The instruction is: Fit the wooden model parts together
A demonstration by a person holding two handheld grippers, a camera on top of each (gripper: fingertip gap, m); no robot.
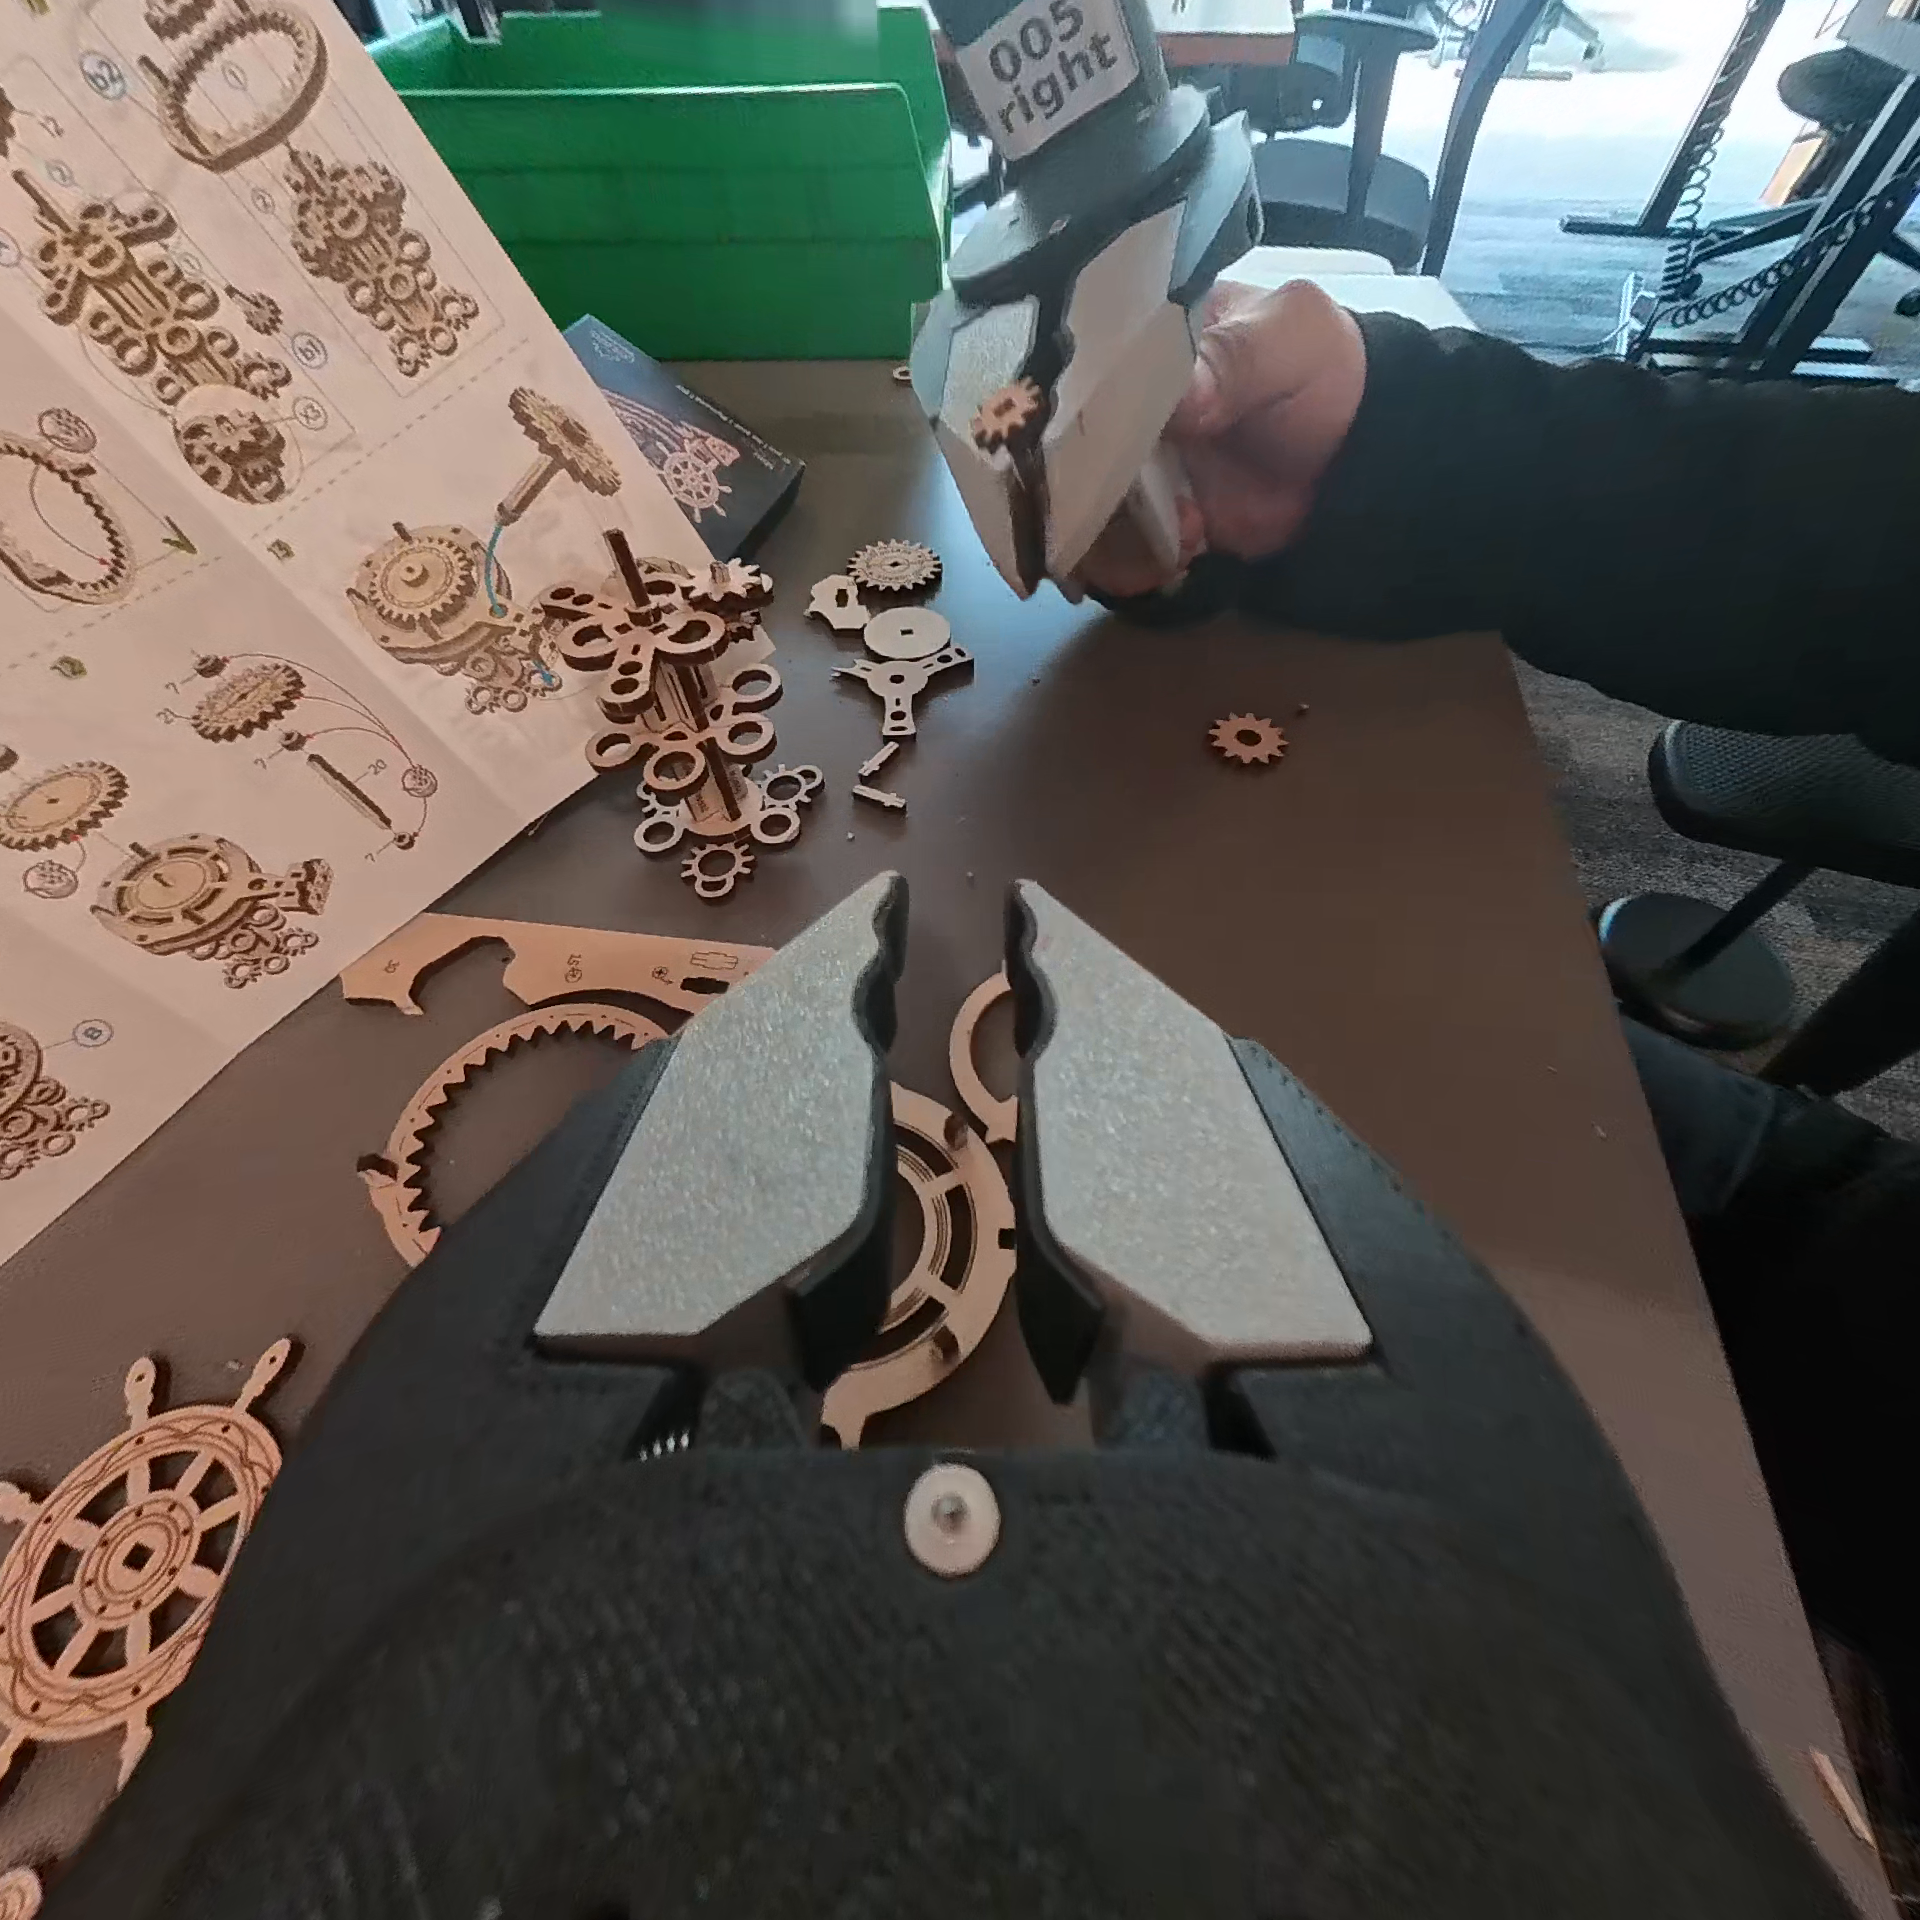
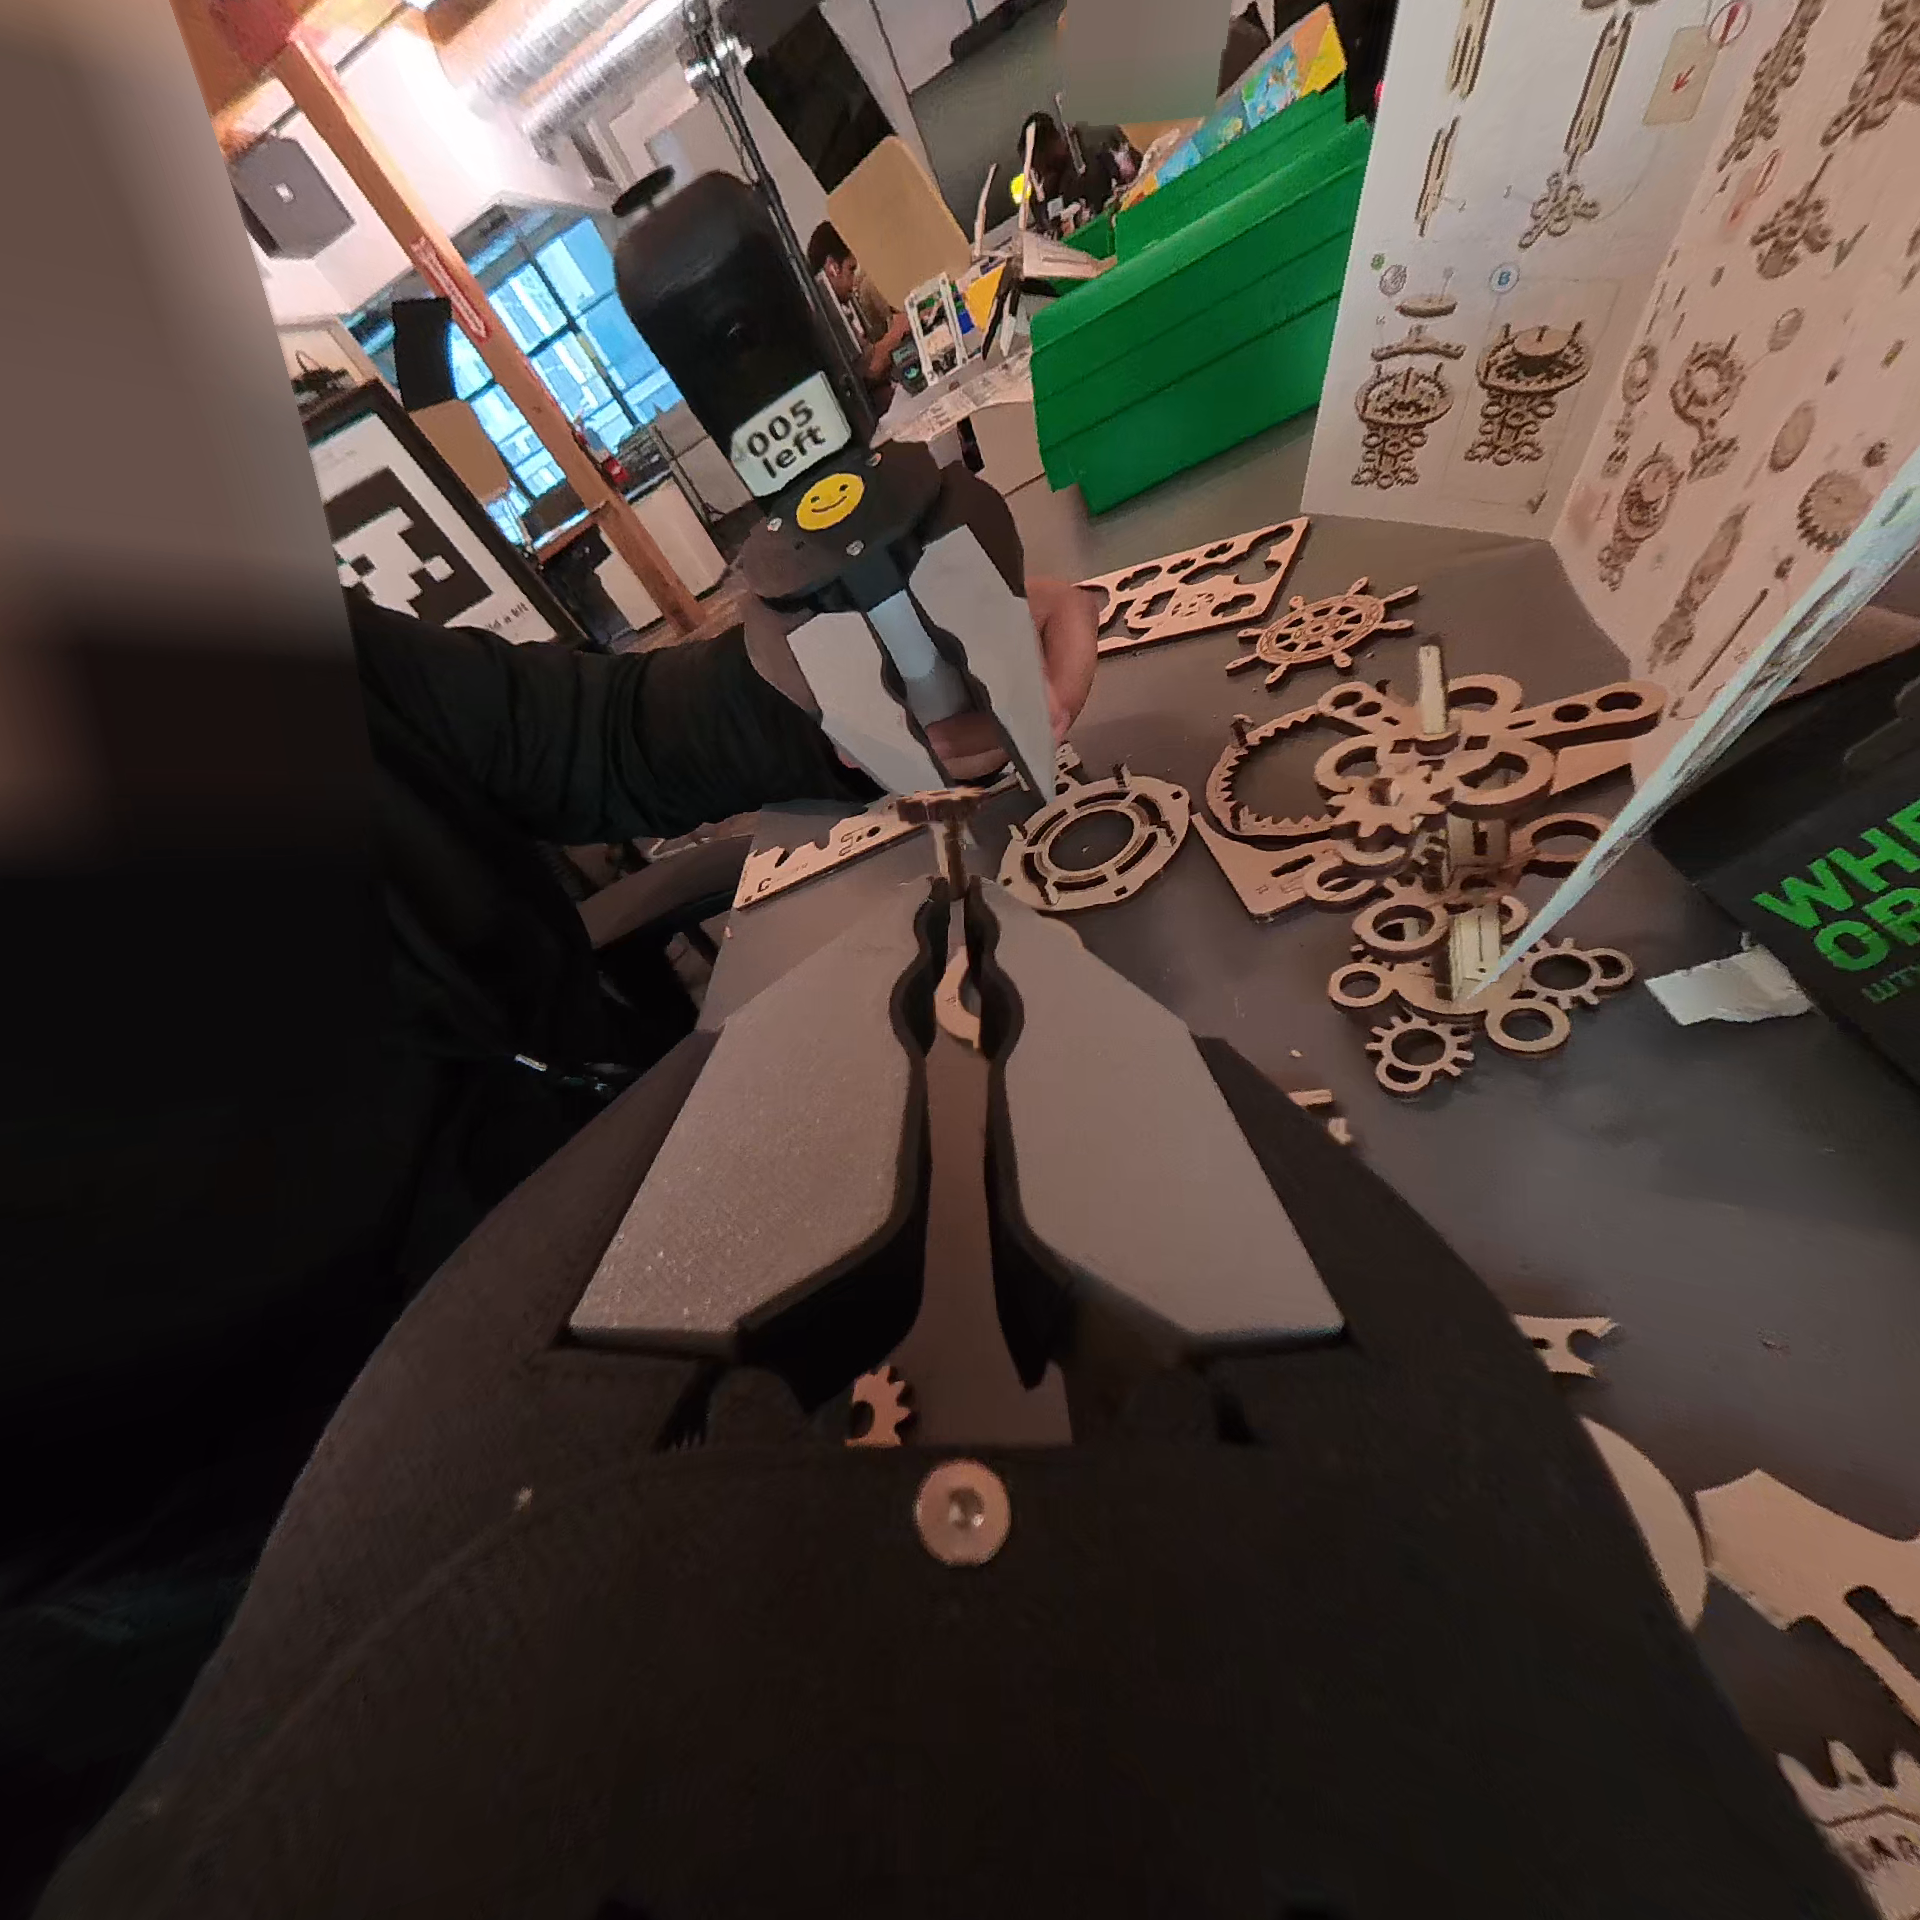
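Note:
My left gripper (image 1: 956,914) is open and empty, low over a round wooden ring frame (image 1: 935,1226) that lies on the dark table (image 1: 1299,1039). My right gripper (image 2: 961,899) is shut on a short wooden shaft with a small gear (image 2: 940,805) at its far end, held above the table. In the left wrist view the right gripper (image 1: 1034,488) shows at the back with that gear (image 1: 1006,410). The right wrist view shows the left gripper (image 2: 966,774) open beside the ring frame (image 2: 1091,842). A partly built model (image 1: 675,686) of stacked looped plates stands at the left.
A loose small gear (image 1: 1247,740) lies alone at the right. Flat cut pieces (image 1: 894,634), an inner-toothed ring (image 1: 499,1101) and a ship's wheel (image 1: 114,1538) lie around. An instruction sheet (image 1: 208,520) leans at the left, before green bins (image 1: 675,187) and a black box (image 1: 707,436). Spacing between my two grippers at the tips: around 7 cm.

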